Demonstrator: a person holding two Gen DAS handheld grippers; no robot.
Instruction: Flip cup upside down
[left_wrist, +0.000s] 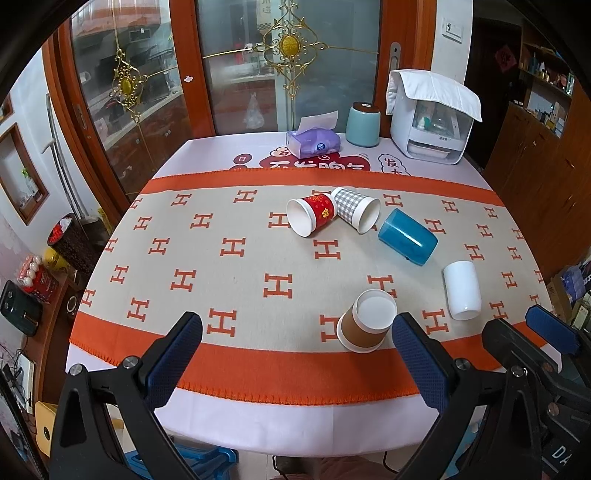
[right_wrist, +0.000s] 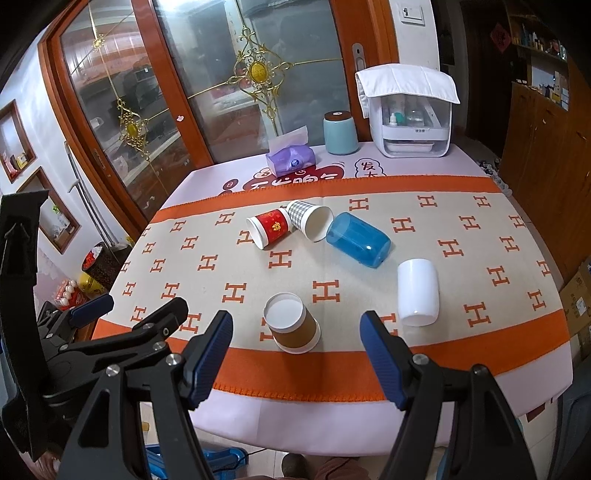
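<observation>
Just ahead of both grippers: the brown paper cup (right_wrist: 293, 324) stands upside down on the patterned cloth (right_wrist: 221, 273).
The left gripper (left_wrist: 297, 334) and right gripper (right_wrist: 296, 332) are spread wide, holding nothing; the white cup (right_wrist: 418, 291) lies farther right.

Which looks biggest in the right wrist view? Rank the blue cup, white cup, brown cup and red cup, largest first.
1. blue cup
2. white cup and brown cup: too alike to split; both sit nearer the camera, which inflates them.
3. red cup, farthest back.
</observation>
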